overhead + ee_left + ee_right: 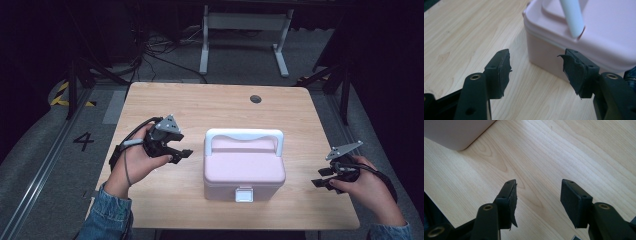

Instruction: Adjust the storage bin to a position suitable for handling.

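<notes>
A pink lidded box [243, 172] with a white handle [244, 135] and a white front latch [244, 194] sits shut in the middle of the wooden table [200, 107]. My left gripper [181, 150] is open just left of the box, pointing at it, with nothing between its jaws. In the left gripper view the box [599, 42] and its handle [572, 17] are close ahead of that gripper [536, 70]. My right gripper [320, 178] hovers open to the right of the box, near the table's right edge. The right gripper view has the box corner [456, 132] at top left, beyond the gripper [537, 200].
A round cable hole [255, 98] lies at the table's far edge. Beyond the table stand a white frame [245, 35] and cables on a grey floor. Bare wood surrounds the box on all sides.
</notes>
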